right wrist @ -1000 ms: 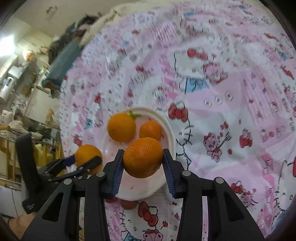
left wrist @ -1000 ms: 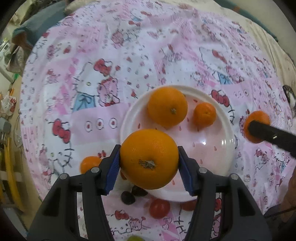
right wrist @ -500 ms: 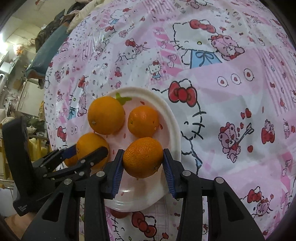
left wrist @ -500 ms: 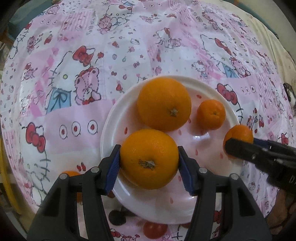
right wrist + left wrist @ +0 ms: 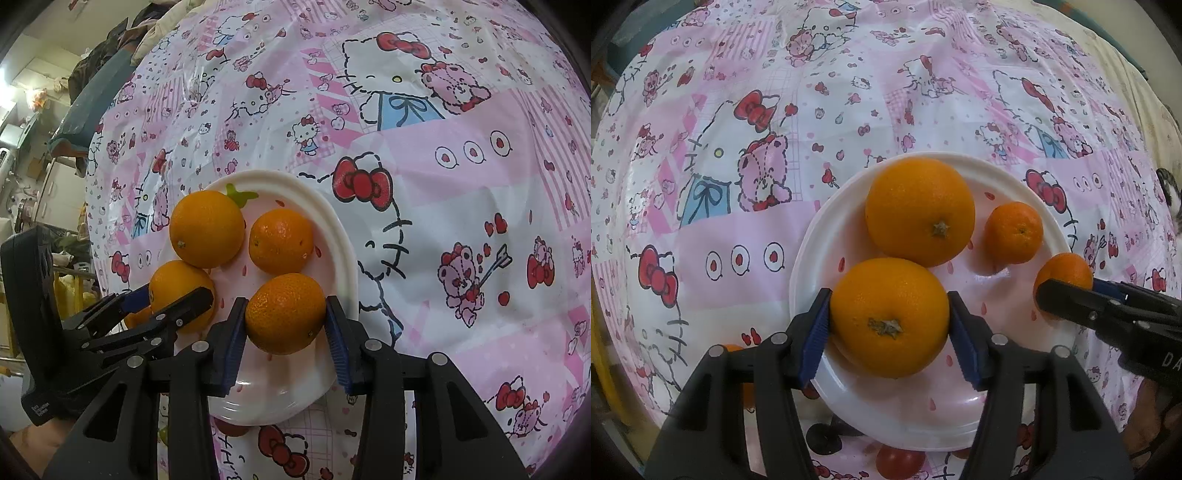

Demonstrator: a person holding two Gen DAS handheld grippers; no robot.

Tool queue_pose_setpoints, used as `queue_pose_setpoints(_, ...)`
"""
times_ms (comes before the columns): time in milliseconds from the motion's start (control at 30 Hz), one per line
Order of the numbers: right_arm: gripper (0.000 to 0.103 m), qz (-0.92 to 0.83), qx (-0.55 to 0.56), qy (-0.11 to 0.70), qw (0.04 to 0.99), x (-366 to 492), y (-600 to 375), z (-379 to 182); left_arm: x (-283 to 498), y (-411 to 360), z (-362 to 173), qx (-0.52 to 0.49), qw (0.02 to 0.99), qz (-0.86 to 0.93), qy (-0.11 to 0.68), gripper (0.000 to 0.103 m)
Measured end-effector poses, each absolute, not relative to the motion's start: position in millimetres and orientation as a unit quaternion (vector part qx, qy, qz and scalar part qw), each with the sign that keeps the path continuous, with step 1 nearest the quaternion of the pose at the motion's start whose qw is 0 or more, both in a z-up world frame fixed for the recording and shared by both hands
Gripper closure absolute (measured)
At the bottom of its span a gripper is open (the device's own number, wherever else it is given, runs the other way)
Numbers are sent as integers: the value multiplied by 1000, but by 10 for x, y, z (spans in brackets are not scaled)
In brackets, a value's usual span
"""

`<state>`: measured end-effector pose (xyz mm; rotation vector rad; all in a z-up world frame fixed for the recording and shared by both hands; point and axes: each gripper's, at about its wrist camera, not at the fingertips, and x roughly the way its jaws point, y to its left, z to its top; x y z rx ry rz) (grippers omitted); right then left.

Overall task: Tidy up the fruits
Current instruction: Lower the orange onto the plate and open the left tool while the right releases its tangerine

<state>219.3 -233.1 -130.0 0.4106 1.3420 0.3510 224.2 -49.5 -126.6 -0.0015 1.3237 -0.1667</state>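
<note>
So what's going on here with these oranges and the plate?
A person is sorting fruit with two hand-held claws above a pink cartoon-print tablecloth. The left claw grips a large orange and the right claw grips a smaller orange, both over a round white plate. Two other oranges lie on it.

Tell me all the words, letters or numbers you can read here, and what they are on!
"DA": white letters on the black body of the right gripper, cut off at the picture's edge.
Small white print on the black body of the left gripper: too small to read.
Tablecloth: only cartoon pictures, no readable words or numbers.
</note>
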Motion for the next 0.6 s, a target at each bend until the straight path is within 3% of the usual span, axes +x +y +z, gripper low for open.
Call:
queue_pose_setpoints(300, 58, 160, 195, 611, 751, 2185, -2385, -1274, 2221, -568, -1273, 14, 786, -78, 613, 44)
queue_pose_setpoints(400, 58, 161, 194, 610, 751, 2181, -2392, -1264, 2202, -589, -1269, 17, 786, -82, 612, 34)
queue_pose_setpoints(467, 58, 160, 195, 610, 751, 2182, -2398, -1262, 2185, -605, -1248, 22, 790, -78, 608, 19)
queue_pose_setpoints(600, 58, 159, 197, 610, 751, 2185, -2413, -1257, 2156, -620, -1229, 20, 790, -81, 608, 17)
